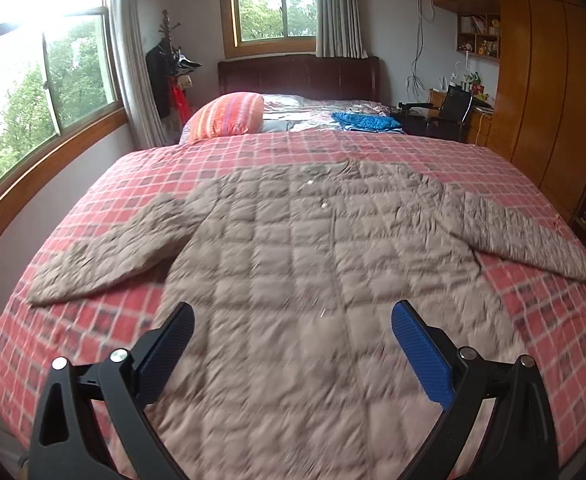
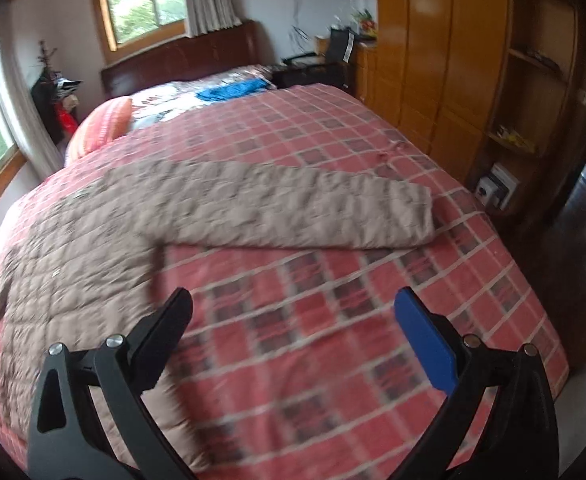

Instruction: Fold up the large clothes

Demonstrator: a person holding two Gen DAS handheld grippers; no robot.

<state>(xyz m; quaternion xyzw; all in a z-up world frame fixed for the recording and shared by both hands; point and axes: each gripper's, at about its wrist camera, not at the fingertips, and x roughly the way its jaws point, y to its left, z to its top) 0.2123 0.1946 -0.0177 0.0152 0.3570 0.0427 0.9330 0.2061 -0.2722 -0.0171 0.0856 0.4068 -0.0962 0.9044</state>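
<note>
Left gripper (image 1: pixel 293 314) jaws released, empty, hovering over hem of beige quilted jacket (image 1: pixel 317 248). Right gripper (image 2: pixel 293 308) jaws released, empty, over red plaid bedspread (image 2: pixel 333 340), beside jacket's right sleeve (image 2: pixel 293 210). Jacket flat on bed, sleeves spread. Beyond: striped pillow (image 1: pixel 229 116), blue cloth (image 1: pixel 367 121).

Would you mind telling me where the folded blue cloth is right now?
The blue cloth lies at the far end of the bed, right of the orange striped pillow and before the dark headboard, in both views.
</note>
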